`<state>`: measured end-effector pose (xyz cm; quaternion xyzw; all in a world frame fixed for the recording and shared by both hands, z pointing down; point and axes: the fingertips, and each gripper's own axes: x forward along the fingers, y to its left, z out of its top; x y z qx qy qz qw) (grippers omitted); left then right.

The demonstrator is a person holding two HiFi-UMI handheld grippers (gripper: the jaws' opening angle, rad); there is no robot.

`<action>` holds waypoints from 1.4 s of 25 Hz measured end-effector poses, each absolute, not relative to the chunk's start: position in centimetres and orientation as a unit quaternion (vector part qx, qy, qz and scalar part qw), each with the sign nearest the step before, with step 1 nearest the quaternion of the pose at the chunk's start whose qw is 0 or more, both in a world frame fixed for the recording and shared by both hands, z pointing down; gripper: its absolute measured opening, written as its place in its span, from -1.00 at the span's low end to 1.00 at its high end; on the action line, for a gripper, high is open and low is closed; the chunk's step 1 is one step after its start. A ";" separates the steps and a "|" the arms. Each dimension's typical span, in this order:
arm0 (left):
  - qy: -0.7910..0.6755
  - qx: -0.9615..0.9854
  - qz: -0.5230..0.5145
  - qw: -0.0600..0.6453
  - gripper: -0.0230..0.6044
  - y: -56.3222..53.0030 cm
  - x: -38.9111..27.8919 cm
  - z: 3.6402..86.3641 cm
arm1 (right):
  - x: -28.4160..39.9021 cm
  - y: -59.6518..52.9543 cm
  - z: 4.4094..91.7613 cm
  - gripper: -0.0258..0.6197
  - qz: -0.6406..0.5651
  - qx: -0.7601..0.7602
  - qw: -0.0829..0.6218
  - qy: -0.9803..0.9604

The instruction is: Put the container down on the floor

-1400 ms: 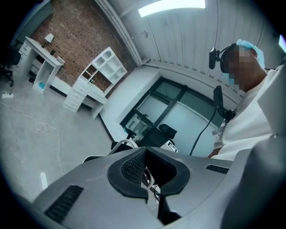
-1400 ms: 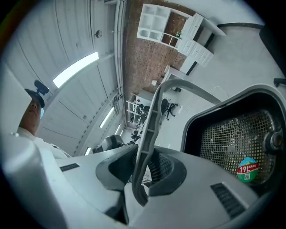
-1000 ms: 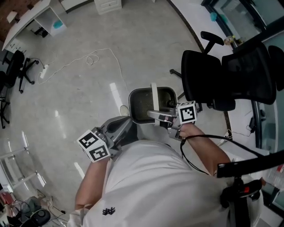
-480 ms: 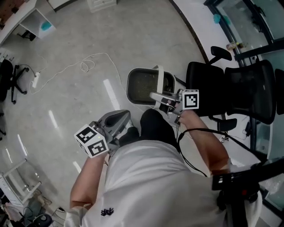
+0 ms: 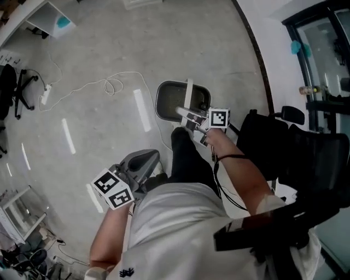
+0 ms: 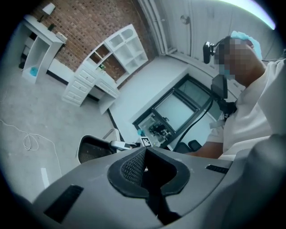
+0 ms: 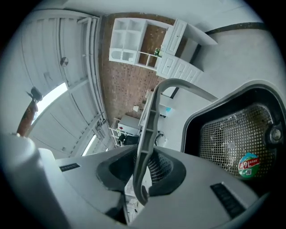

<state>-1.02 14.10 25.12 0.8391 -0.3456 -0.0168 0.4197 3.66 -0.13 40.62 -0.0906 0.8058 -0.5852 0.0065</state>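
Note:
The container (image 5: 169, 101) is a dark grey bin with a mesh inner wall and a pale hoop handle (image 5: 188, 94). It hangs over the grey floor just ahead of the person's black trouser leg (image 5: 186, 158). My right gripper (image 5: 187, 115) is shut on that handle; in the right gripper view the handle (image 7: 149, 125) runs between the pads, with the bin (image 7: 232, 129) below and a round sticker (image 7: 248, 164) inside. My left gripper (image 5: 146, 159) is held low at the person's left side, shut and holding nothing. Past its jaws (image 6: 145, 167), the left gripper view shows the bin (image 6: 91, 150).
A black office chair (image 5: 306, 158) stands close on the right by the wall and glass door. A white cable (image 5: 109, 85) loops across the floor left of the bin to a power strip (image 5: 45, 94). Another black chair (image 5: 11, 87) and a white shelf (image 5: 46, 16) are at the far left.
The person has turned away from the black office chair. The bin, still held by its handle, now sits over open floor, farther from the chair. The left gripper stayed low at the side.

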 end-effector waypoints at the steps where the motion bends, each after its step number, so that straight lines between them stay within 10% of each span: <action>1: -0.352 0.833 -0.019 0.427 -0.90 11.9 -0.7 25.8 | 3.8 -2.4 42.7 -0.76 -0.587 -0.092 -0.004 0.804; 23: -0.391 0.774 -0.052 0.496 -0.90 -12.3 -2.3 45.3 | -1.6 -27.6 76.5 -0.77 -0.629 -0.089 -0.051 0.771; 35: -0.388 0.754 -0.076 0.525 -0.90 -11.8 -2.9 50.1 | -3.0 -27.1 80.3 -0.77 -0.645 -0.066 -0.020 0.761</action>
